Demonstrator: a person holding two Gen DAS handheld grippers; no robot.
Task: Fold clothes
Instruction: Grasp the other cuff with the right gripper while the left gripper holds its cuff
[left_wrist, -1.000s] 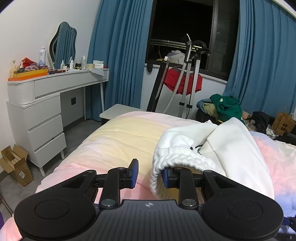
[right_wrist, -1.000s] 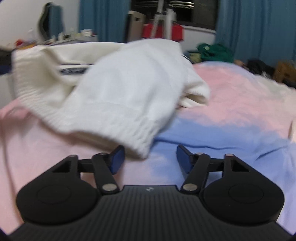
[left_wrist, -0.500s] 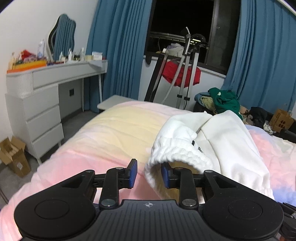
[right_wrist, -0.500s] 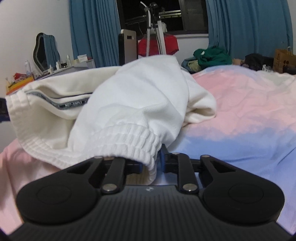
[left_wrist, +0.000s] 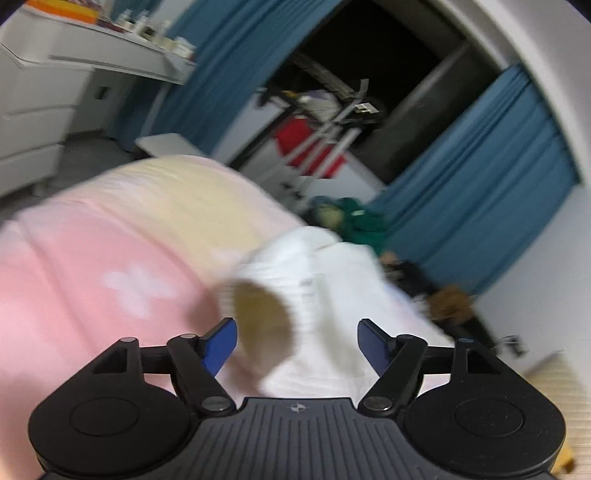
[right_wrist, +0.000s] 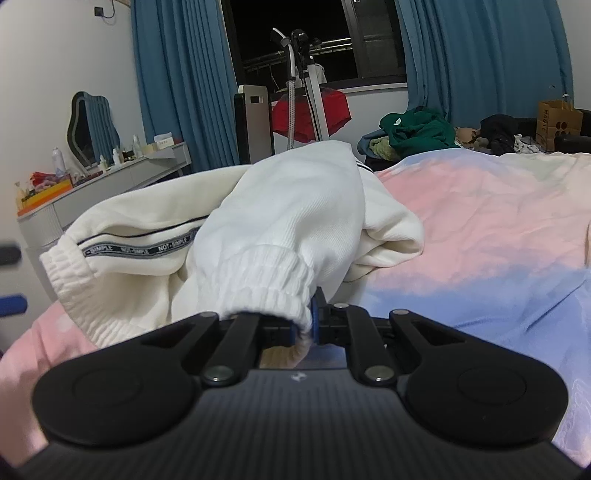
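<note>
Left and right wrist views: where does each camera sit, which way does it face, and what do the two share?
Left wrist: on the left gripper, tilted and blurred, facing across the bed toward the window; its jaws stand open, with the white garment just ahead.
Right wrist: on the right gripper, level, facing the same window; its jaws are shut on the garment's ribbed cuff.
Shared: garment, bed, blue curtains, red cloth, green clothes.
</note>
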